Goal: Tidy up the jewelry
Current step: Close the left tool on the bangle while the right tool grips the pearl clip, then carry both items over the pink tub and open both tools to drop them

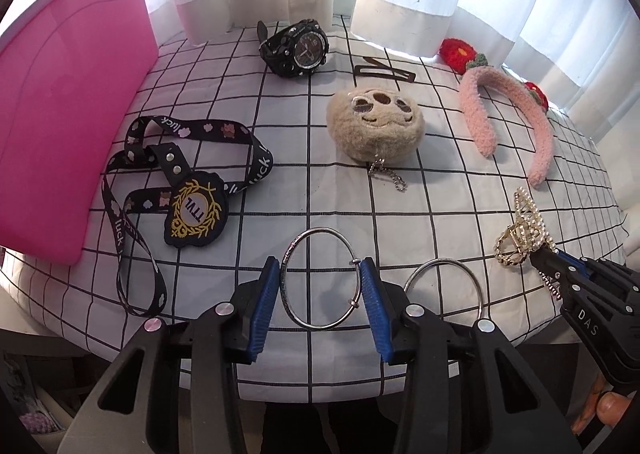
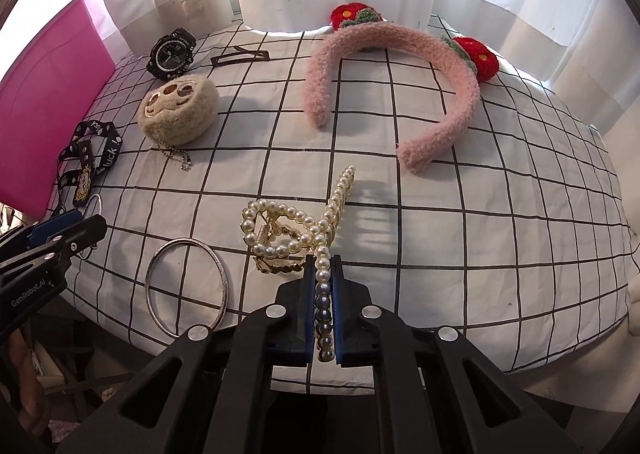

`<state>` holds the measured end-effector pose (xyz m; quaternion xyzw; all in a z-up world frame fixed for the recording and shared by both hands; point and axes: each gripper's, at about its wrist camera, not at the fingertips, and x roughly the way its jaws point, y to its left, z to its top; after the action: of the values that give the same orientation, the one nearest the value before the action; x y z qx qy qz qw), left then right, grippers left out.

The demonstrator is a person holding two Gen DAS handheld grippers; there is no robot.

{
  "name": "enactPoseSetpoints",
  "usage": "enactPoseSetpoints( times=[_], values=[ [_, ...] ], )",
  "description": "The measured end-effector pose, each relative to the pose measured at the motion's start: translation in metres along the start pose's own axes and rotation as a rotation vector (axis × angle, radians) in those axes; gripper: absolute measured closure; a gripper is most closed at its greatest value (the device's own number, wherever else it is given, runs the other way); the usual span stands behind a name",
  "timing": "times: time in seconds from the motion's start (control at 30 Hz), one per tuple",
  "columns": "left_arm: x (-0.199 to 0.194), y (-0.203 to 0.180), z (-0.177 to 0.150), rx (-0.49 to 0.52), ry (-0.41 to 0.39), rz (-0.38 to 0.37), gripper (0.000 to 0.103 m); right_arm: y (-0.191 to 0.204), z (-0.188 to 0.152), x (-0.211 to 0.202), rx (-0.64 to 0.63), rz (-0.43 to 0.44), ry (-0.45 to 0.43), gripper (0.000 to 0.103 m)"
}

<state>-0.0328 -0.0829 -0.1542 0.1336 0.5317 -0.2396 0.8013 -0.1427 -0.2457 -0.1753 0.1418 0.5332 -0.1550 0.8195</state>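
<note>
My left jaws (image 1: pixel 320 278) clench a silver bangle (image 1: pixel 318 280) low over the checked counter (image 1: pixel 440 190). Right jaws (image 2: pixel 323 274) grasp the pearl clip (image 2: pixel 296 230). Second bangle (image 2: pixel 186 286) lies between us; pink box (image 1: pixel 68 126) far left.

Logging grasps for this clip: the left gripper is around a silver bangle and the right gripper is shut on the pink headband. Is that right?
Not quite. The right gripper is shut on the pearl hair claw, as the right wrist view shows; the pink headband lies untouched farther back on the table. The left gripper is indeed around a silver bangle.
</note>
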Motion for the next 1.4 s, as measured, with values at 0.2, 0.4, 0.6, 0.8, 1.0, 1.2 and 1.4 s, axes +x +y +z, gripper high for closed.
enactPoseSetpoints(
  times=[0.2, 0.4, 0.6, 0.8, 1.0, 1.2, 1.4],
  values=[
    [-0.012, 0.004, 0.006, -0.004, -0.023, 0.001, 0.063, 0.004, 0.007, -0.01, 0.0, 0.01, -0.028, 0.096],
    [-0.021, 0.008, 0.01, -0.005, -0.043, 0.006, 0.063, -0.002, 0.011, -0.016, 0.056, 0.063, -0.051, 0.096],
    [-0.032, 0.009, 0.014, 0.001, -0.073, 0.004, 0.063, 0.001, 0.018, -0.029, 0.046, 0.046, -0.087, 0.096],
    [-0.049, 0.015, 0.022, -0.004, -0.113, 0.0, 0.062, 0.015, 0.03, -0.048, 0.011, 0.047, -0.131, 0.096],
    [-0.085, 0.032, 0.038, -0.024, -0.204, 0.014, 0.062, 0.043, 0.055, -0.077, -0.045, 0.076, -0.211, 0.096],
    [-0.134, 0.061, 0.058, -0.075, -0.315, 0.025, 0.062, 0.089, 0.087, -0.111, -0.122, 0.13, -0.311, 0.096],
    [-0.183, 0.103, 0.074, -0.134, -0.42, 0.071, 0.062, 0.157, 0.116, -0.138, -0.218, 0.231, -0.399, 0.096]
  ],
)
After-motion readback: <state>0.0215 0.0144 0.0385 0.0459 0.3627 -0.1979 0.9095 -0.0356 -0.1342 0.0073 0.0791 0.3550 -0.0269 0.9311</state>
